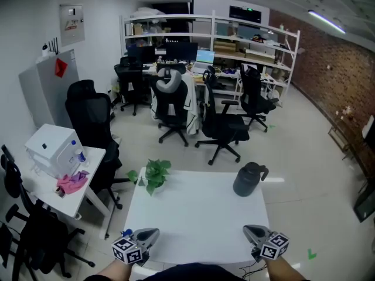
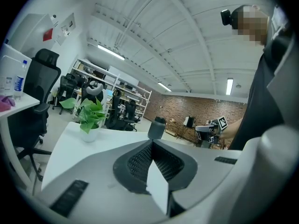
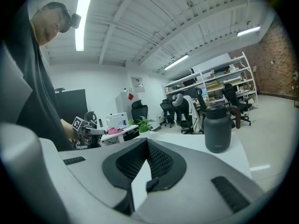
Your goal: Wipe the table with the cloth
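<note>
A pink cloth (image 1: 71, 183) lies crumpled on the small white side table (image 1: 35, 186) to the left, beside a white box; the right gripper view shows the cloth (image 3: 114, 130) far off. The white table (image 1: 193, 215) in front of me bears a potted plant (image 1: 153, 174) and a dark jug (image 1: 249, 179). My left gripper (image 1: 153, 233) hovers over the table's near left corner, jaws shut and empty (image 2: 152, 143). Over the near right corner my right gripper (image 1: 249, 230) is held level with it, its jaws also shut on nothing (image 3: 147, 141).
Black office chairs (image 1: 94, 122) stand between the side table and the main table, and more chairs (image 1: 222, 127) crowd the floor beyond. Shelving with monitors (image 1: 205, 45) lines the back wall. A brick wall (image 1: 340, 81) runs along the right.
</note>
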`<state>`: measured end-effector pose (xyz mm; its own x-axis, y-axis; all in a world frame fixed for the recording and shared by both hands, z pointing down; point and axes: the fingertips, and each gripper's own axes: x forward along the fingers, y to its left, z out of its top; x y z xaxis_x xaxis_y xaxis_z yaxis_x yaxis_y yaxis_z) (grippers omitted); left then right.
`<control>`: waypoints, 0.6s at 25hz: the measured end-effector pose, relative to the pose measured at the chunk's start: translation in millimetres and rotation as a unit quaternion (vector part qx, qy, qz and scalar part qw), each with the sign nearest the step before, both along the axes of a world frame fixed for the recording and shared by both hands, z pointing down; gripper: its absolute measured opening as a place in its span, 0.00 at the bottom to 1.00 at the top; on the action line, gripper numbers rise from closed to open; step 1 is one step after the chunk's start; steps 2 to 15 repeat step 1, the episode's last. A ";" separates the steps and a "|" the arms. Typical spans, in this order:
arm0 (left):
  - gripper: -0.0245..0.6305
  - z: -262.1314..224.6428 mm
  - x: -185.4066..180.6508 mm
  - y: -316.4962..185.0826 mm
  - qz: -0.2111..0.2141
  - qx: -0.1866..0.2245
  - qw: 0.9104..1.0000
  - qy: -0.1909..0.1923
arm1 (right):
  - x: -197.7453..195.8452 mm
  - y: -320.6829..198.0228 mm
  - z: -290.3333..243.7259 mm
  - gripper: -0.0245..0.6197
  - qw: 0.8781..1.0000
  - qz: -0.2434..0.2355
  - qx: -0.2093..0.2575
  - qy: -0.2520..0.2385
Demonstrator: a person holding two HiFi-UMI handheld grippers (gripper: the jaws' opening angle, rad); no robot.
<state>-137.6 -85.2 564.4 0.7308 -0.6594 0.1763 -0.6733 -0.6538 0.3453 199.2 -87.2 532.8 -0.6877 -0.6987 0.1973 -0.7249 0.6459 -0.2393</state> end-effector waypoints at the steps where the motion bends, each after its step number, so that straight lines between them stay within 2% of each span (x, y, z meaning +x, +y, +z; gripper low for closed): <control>1: 0.05 0.5 -0.5 0.2 0.000 -0.001 1.000 0.001 | -0.5 -0.1 0.1 0.05 1.000 0.000 0.000 0.000; 15: 0.05 0.5 -0.5 0.2 0.000 -0.001 1.000 0.001 | -0.5 -0.1 0.1 0.05 1.000 0.000 0.000 0.000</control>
